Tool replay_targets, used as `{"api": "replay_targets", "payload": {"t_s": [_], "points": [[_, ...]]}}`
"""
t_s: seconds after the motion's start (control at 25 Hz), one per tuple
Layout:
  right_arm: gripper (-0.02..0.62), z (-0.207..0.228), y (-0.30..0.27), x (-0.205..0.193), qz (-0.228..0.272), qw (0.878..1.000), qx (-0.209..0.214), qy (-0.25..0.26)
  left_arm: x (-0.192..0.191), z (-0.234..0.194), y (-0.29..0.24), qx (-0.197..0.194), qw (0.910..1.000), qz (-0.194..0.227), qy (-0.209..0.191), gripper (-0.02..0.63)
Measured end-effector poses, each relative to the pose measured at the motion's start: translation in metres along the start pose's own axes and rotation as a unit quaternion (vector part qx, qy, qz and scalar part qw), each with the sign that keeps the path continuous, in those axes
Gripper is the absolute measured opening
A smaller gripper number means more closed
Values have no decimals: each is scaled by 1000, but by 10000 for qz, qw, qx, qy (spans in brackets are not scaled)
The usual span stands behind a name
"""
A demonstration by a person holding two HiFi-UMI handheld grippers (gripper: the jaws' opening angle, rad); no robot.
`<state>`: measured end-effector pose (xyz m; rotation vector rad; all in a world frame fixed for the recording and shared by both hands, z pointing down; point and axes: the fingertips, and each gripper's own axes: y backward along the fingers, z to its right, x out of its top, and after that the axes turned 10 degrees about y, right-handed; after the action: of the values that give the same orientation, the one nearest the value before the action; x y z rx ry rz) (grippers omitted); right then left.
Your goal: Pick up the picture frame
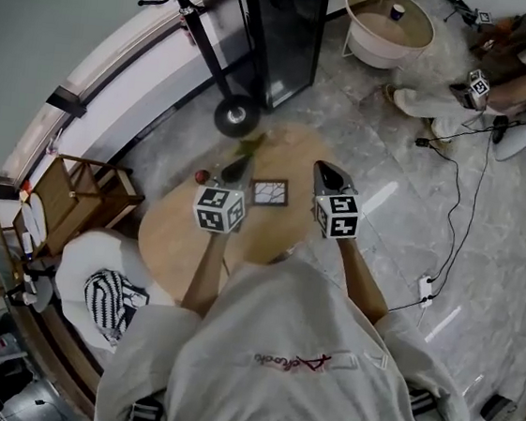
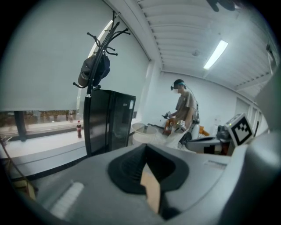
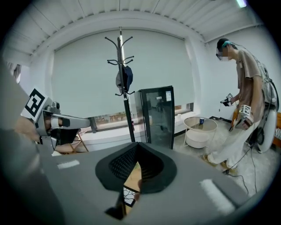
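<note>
Approaching, nothing grasped yet, with left gripper (image 1: 239,163) and right gripper (image 1: 327,176) both shut and empty above the bench (image 1: 171,234), picture frame (image 1: 270,192) lying flat between them; next, probably opening jaws and lowering onto a frame edge.

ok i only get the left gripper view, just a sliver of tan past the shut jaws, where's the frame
Observer: In the head view the frame lies flat on the round table, between the two grippers.
Operator: is the right gripper on it
Observer: No. The right gripper is shut and empty, with the frame lower left of its jaws in its own view.
Operator: anything else on the table
Observer: A small red thing, just left of the left gripper in the head view.
</note>
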<state>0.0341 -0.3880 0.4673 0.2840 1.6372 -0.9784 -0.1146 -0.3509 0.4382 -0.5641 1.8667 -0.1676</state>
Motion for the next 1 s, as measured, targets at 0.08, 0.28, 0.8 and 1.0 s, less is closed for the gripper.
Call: {"api": "replay_targets", "payload": {"t_s": [0.08, 0.28, 0.8, 1.0], "points": [[5, 0, -3, -4, -43, 10000, 28, -35, -4, -3, 0, 46, 10000, -22, 33, 0], [5, -8, -12, -11, -132, 9998, 156, -32, -12, -12, 2, 150, 9998, -60, 127, 0], [5, -18, -28, -34, -360, 9990, 226, -141, -40, -32, 1, 232, 9990, -295, 262, 0], [5, -22, -33, -48, -462, 9986, 150, -187, -46, -46, -1, 194, 9989, -349, 254, 0]]}}
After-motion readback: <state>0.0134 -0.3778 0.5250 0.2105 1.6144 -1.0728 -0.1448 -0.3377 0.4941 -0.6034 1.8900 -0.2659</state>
